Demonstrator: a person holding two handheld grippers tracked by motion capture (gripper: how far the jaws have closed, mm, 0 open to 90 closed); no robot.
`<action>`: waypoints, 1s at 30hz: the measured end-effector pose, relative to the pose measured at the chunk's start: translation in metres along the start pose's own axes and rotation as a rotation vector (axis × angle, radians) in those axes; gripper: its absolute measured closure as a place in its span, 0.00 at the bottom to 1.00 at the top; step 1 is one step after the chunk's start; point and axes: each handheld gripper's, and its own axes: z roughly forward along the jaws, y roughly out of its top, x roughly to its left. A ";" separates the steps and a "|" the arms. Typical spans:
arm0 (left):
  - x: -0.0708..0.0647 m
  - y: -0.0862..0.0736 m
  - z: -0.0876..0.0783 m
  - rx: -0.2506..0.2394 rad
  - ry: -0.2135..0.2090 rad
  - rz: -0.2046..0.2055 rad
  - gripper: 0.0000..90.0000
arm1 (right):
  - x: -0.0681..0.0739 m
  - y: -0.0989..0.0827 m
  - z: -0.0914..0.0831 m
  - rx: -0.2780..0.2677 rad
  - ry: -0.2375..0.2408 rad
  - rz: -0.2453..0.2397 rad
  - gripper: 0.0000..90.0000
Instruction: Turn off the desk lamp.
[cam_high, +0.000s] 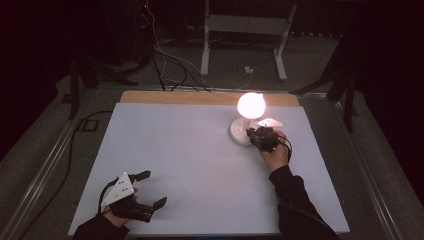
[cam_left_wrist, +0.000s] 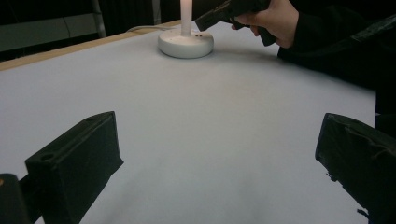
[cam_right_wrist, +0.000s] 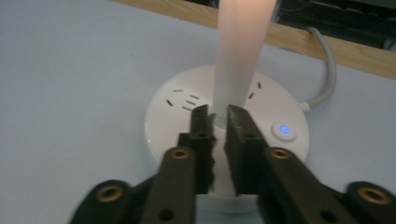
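Here, right claw (cam_right_wrist: 218, 116) nearly closed at lamp (cam_right_wrist: 227, 126) stem, left claw (cam_high: 150, 189) wide open.

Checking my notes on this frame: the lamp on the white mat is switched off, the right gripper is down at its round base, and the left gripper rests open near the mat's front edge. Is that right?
Not quite: the lamp is switched on. The high view shows its head glowing brightly. The rest holds: the right gripper is down at the round base, and the left gripper rests open near the white mat's front edge.

Black fingers (cam_right_wrist: 243, 140), brass-ringed screw holes
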 end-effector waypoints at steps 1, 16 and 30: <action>0.000 0.000 0.000 -0.001 0.000 -0.002 0.01 | -0.001 0.000 0.001 0.004 0.003 0.012 0.93; 0.000 0.000 0.000 0.006 0.001 0.002 0.01 | 0.005 0.001 0.006 0.019 -0.013 0.027 1.00; -0.001 0.000 -0.001 0.005 -0.001 0.010 0.01 | 0.012 -0.002 0.010 0.048 -0.007 0.005 1.00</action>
